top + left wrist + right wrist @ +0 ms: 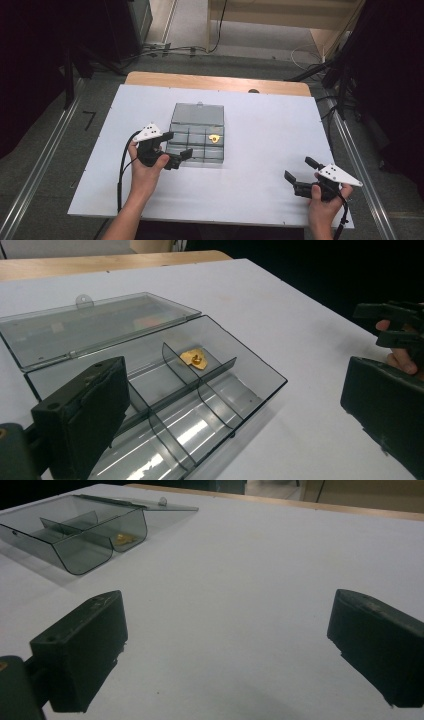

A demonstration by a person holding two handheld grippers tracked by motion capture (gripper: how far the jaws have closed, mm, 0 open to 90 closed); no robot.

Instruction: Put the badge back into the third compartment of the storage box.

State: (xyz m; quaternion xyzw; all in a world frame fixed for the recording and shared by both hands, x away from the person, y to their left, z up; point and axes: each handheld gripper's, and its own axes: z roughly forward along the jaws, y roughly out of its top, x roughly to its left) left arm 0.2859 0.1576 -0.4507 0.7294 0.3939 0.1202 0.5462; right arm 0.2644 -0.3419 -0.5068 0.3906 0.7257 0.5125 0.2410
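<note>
At centre of the bench [260, 165] lies the clear compartment box [197, 142], lid folded back, a small gold piece [215, 138] in its far right cell. I hold the left hand-held gripper [176, 146] wide at the box's left edge, gripping nothing; the right hand-held gripper [297, 172] waits wide and empty, well apart. I judge the approach under way: next, reach in or shut the lid. No legible writing.

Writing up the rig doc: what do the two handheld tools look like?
Both the left tool and the right tool are black, with two blocky rectangular jaws, a white three-cornered plate on top with small dark dots, and a black cable trailing back. Forearms are bare, no sleeves.
</note>
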